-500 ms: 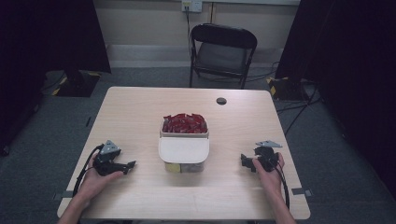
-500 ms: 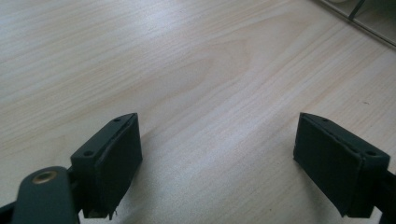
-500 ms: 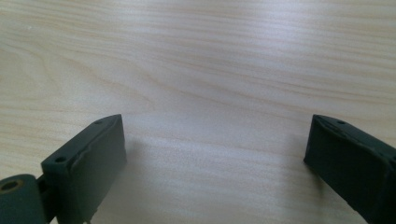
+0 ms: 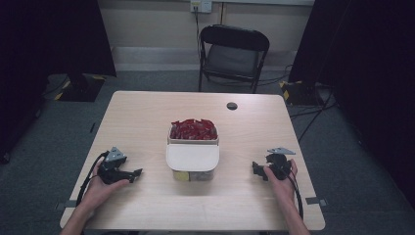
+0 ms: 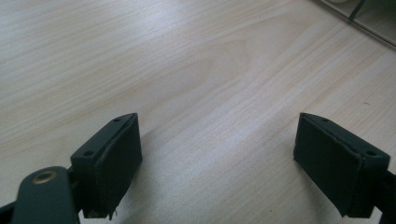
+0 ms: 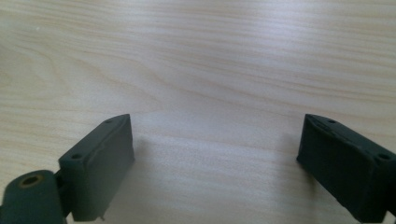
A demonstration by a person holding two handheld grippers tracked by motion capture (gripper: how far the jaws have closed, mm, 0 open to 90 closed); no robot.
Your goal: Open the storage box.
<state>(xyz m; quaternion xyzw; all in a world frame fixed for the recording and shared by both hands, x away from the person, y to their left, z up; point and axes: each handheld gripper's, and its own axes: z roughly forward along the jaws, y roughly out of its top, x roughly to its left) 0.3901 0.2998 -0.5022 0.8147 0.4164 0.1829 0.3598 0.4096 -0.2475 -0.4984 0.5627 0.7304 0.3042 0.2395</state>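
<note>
Red packets point(image 4: 194, 129) heaped in an open box sit mid-table, behind a clear plastic tub with white lid point(image 4: 192, 157) on. Left gripper point(image 4: 135, 173) and right gripper point(image 4: 255, 169) rest either side, jaws apart, empty; handling seems not yet begun.

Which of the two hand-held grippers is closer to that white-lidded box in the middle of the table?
The left gripper, narrowly. It sits just left of the white-lidded box, jaws pointing toward it. The right gripper rests a little farther off on the box's right side.
</note>
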